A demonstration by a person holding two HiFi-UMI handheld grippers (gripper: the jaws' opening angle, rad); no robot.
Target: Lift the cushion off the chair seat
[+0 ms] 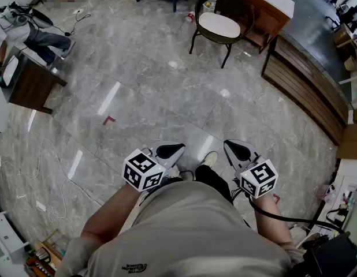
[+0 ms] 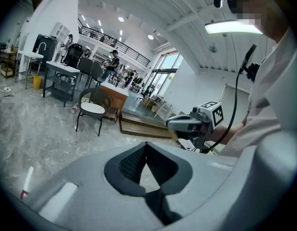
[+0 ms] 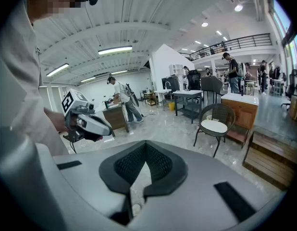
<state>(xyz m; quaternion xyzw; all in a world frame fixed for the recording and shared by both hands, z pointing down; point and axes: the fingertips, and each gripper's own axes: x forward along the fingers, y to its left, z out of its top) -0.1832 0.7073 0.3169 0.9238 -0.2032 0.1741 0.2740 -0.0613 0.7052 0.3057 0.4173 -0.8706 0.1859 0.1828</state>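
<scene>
A round black wicker chair (image 1: 223,17) stands far across the floor with a white cushion (image 1: 219,25) lying on its seat; the cushion (image 2: 92,109) shows small in the left gripper view and again, cushion (image 3: 214,126), in the right gripper view. My left gripper (image 1: 177,148) and right gripper (image 1: 229,145) are held close to my body, side by side, both shut and holding nothing. Both are several steps short of the chair.
A wooden cabinet with a white top (image 1: 265,7) stands right behind the chair, and a low wooden platform (image 1: 308,85) runs along the right. A dark desk (image 1: 29,82) sits at the left. Cables (image 1: 57,172) trail over the grey marble floor (image 1: 149,85).
</scene>
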